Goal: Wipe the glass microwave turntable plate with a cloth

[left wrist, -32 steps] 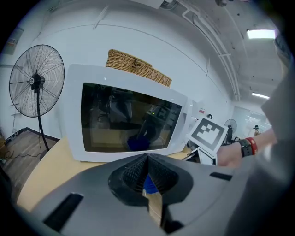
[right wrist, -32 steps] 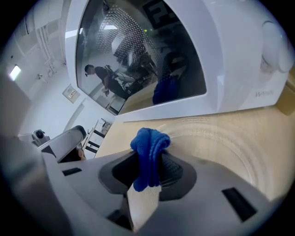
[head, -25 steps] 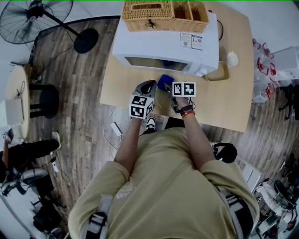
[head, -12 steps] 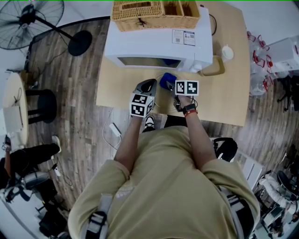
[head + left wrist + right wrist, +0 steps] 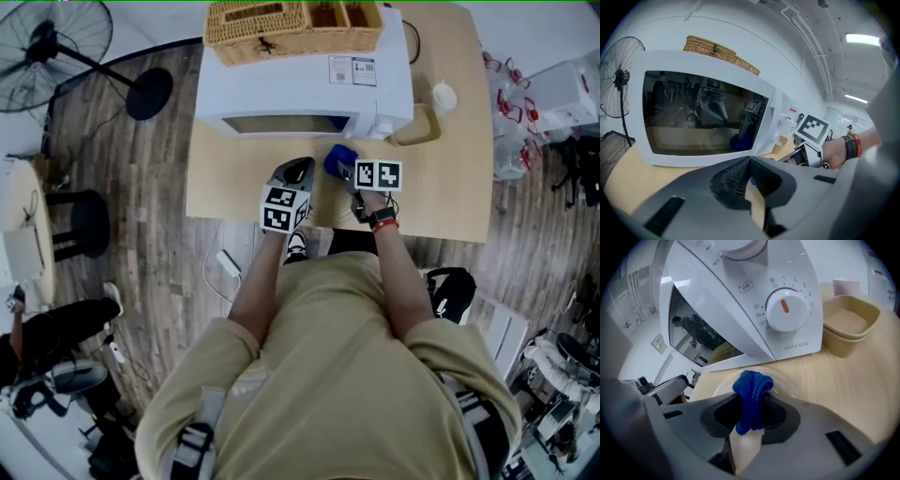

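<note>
The cloth (image 5: 751, 389) pinched in your right gripper (image 5: 749, 414) is a blue, nubbly knit with a matt face. The fingers (image 5: 813, 425) around it are smooth matt grey plastic with dark ribbed pads (image 5: 776, 414). Your turntable plate (image 5: 790, 383) is clear glossy glass on a pale, matt wood-grain tabletop (image 5: 853, 380); the microwave (image 5: 740, 301) has a shiny white plastic shell and a dark, mirror-like door pane (image 5: 693, 112), the bowls (image 5: 848, 324) look like dull beige plastic, and the basket (image 5: 291, 26) is rough woven wicker.
</note>
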